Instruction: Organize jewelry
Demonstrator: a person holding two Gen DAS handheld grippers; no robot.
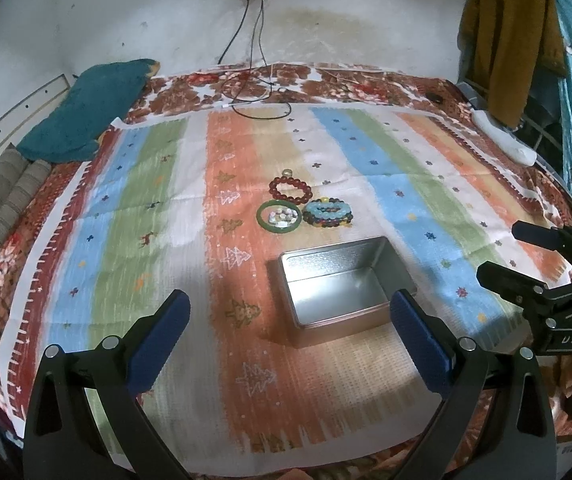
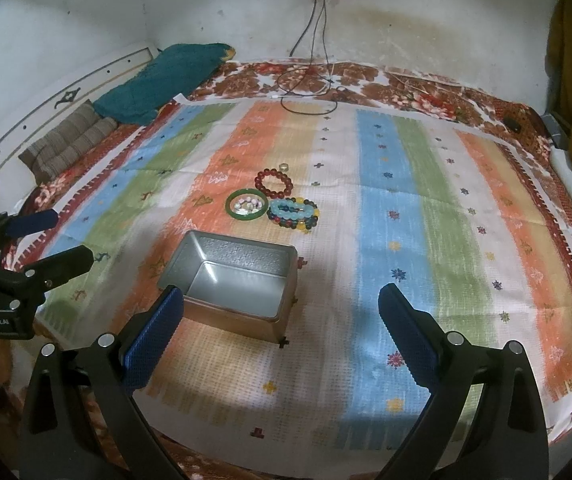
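An empty silver tin box (image 1: pixel 339 284) (image 2: pixel 238 280) sits on the striped cloth. Behind it lies the jewelry: a red bead bracelet (image 1: pixel 289 191) (image 2: pixel 274 184), a green bangle (image 1: pixel 279 217) (image 2: pixel 246 205) ringing a pale bead bracelet, a stack of blue and mixed bead bracelets (image 1: pixel 327 213) (image 2: pixel 294 213), and a small ring (image 1: pixel 287 172) (image 2: pixel 283 167). My left gripper (image 1: pixel 289 312) (image 2: pixel 56 238) hovers open in front of the box. To the right of the box, my right gripper (image 2: pixel 282 308) (image 1: pixel 501 250) also stands open. Neither holds anything.
The striped cloth (image 1: pixel 158 208) covers a floral bedspread (image 2: pixel 405 88). A teal blanket (image 1: pixel 94 108) and a striped pillow (image 1: pixel 6 196) lie at the left. Cables (image 1: pixel 254 92) trail from a wall socket. Clothes (image 1: pixel 505 40) hang at the right, above a white object (image 1: pixel 501 136).
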